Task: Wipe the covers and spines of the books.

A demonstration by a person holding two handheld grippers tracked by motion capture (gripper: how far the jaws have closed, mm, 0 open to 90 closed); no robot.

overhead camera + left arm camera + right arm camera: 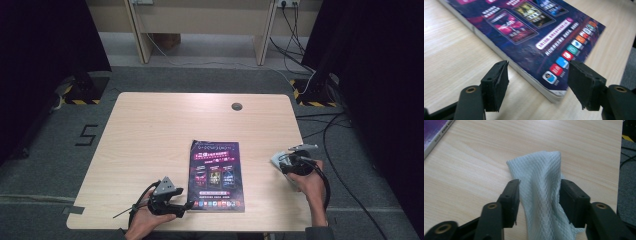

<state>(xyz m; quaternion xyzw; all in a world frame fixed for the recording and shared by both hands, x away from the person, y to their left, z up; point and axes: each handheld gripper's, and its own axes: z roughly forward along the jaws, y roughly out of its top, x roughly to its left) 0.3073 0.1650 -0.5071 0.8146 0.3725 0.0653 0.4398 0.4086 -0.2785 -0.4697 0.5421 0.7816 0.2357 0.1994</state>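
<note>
the book (216,176) lies flat and closed on the worktop (150,135), near the front edge. the left claw (537,85) sits low at the book's near corner, jaws wide and straddling that corner without pressing it, so the book is not yet gripped or lifted. the right claw (539,197) is well apart at the worktop's right side, jaws narrowed around a pale mesh cloth (541,185); the cloth fills the gap and touches both pads, so it looks held. judging by this, the cloth is in hand, while any wiping or handling of the book is left to do.
</note>
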